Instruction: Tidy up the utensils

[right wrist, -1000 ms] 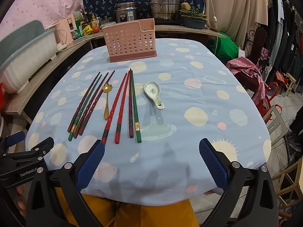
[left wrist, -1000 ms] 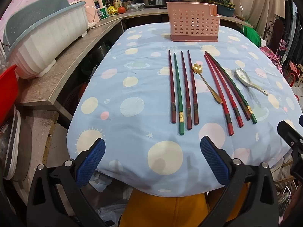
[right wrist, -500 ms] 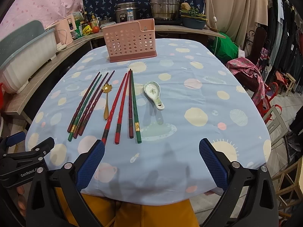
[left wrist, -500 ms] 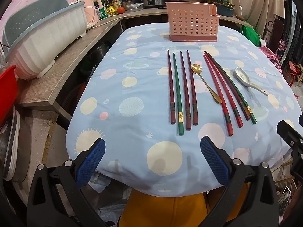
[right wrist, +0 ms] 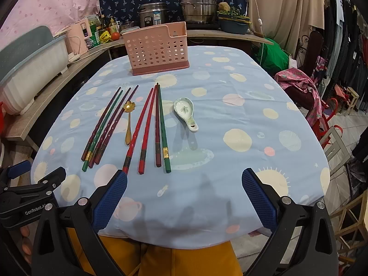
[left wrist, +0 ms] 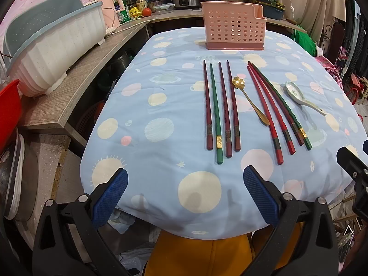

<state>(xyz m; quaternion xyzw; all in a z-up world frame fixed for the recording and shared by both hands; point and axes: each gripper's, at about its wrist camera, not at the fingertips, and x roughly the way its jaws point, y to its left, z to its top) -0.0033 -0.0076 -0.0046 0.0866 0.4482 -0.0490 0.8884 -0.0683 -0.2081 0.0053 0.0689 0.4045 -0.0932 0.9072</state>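
- We hold the left hand-held gripper [left wrist: 184, 192] spread wide over the near edge of the counter [left wrist: 161, 105], its blue ribbed pads [left wrist: 110, 195] gripping nothing.
- We hold the right hand-held gripper [right wrist: 184, 192] just as wide, likewise holding nothing, above the same near edge; the left one also shows at the lower left of the right wrist view.
- The counter wears a light blue cloth printed with cream and pink circles [right wrist: 230, 115].
- At the far end stands a pink perforated plastic utensil basket on a darker pink base [left wrist: 233, 32], upright, well apart from the utensils.
- In front of the left hand-held gripper lie four chopsticks side by side [left wrist: 220, 110]: three dark red lacquered ones and one green one with a gold band, second from the left, thick ends towards us.
- To their right a gold metal spoon with a flower-shaped bowl [left wrist: 249, 100] lies on a slant, its bowl towards the basket.
- Further right are four more chopsticks [right wrist: 151, 126]: two bright red ones, a dark red one and a green one with a gold band; their tips come close together at the far end and they fan out towards us.
- Rightmost is a white ceramic soup spoon with a green pattern [right wrist: 185, 112], bowl up, just beside that second group but not touching it.
- On the wooden side shelf to the left sits a white ribbed dish tub with a grey-blue rim [left wrist: 55, 50].
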